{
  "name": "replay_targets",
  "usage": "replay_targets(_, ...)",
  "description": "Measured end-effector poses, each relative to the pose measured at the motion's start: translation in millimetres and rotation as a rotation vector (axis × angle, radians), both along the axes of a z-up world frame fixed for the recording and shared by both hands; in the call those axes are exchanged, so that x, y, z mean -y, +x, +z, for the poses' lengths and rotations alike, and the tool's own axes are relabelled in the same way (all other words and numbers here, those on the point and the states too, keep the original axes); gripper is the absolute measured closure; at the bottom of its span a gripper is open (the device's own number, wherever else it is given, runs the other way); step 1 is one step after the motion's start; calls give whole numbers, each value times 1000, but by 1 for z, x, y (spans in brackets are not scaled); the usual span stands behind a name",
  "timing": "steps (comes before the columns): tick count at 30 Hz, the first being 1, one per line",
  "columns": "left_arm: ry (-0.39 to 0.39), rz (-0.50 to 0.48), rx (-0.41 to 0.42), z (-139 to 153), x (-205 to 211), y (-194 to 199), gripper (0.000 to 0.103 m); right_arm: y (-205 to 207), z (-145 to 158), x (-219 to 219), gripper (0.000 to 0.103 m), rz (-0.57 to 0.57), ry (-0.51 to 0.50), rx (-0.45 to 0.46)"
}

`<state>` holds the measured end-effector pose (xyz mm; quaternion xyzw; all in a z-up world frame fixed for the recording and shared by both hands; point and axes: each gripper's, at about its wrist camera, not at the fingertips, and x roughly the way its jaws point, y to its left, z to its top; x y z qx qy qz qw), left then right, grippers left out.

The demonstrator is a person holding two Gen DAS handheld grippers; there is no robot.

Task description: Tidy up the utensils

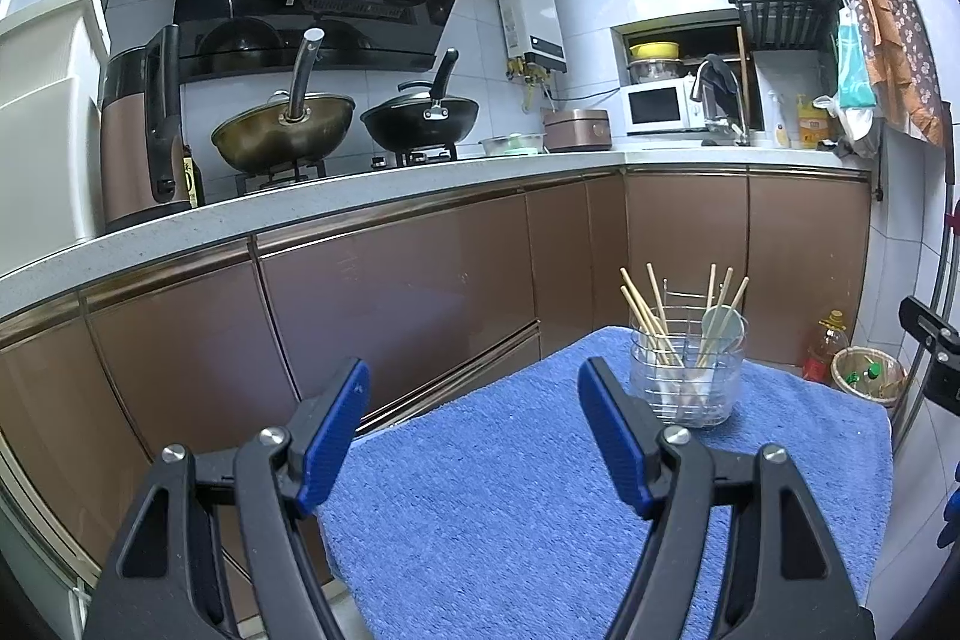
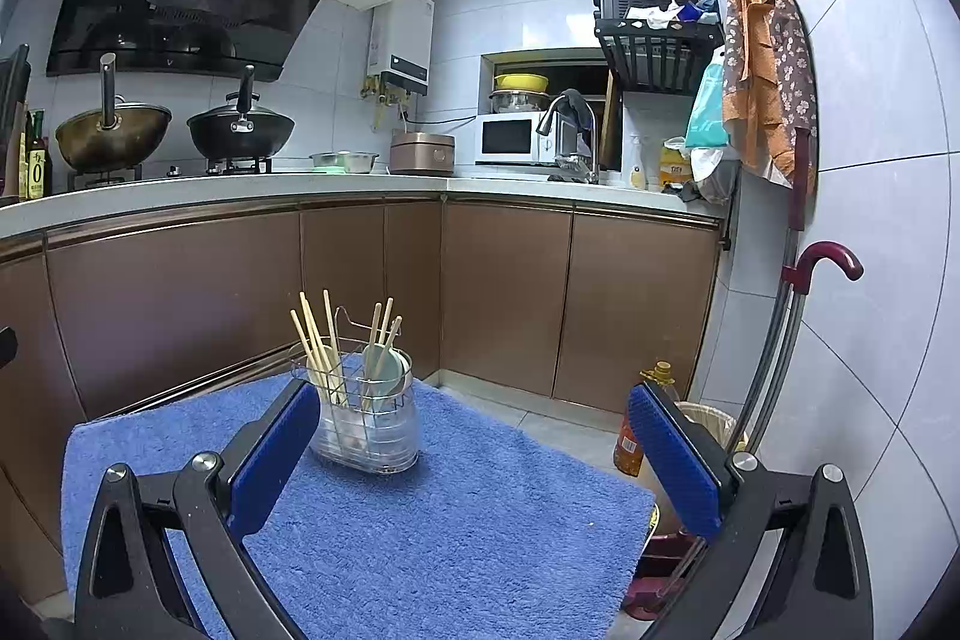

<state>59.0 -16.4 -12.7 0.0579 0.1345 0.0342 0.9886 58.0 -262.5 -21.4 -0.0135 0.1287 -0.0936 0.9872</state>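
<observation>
— Both claws are idle, aren't they? The left gripper [image 1: 474,400] stands released, nothing between its pads, and the right gripper [image 2: 474,436] gapes just the same.

— Yes, both empty. The holder [image 2: 364,415] sits on the far part of the towel [image 2: 450,550], at about one o'clock from the left claw and eleven from the right, with the chopsticks [image 2: 318,346] and a pale spoon [image 2: 384,367] already standing in it.

— What worries you?

— That holder looks light, and the sticks lean out past the rim. I'd say a claw going in at a slant could catch one and tip the lot. The towel is soft too, so the base may rock.

— And the table's edge?

— The holder stands near the far edge; a shove could send it onto the floor tiles.

— Tight kitchen, this.

— Brown cabinets [image 1: 420,292] all along, woks [image 1: 282,130] on the hob at eleven o'clock, microwave [image 2: 510,138] and tap in the corner, an oil bottle [image 2: 636,436] and bin on the floor at three.
</observation>
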Motion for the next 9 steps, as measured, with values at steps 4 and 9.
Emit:
replay_targets(4, -5, -4, 0, 1, -1, 0, 33, 0, -3, 2, 0, 4, -2, -2)
replay_targets(9, -17, -6, -3, 1, -2, 0, 33, 1, -2, 2, 0, 4, -5, -1)
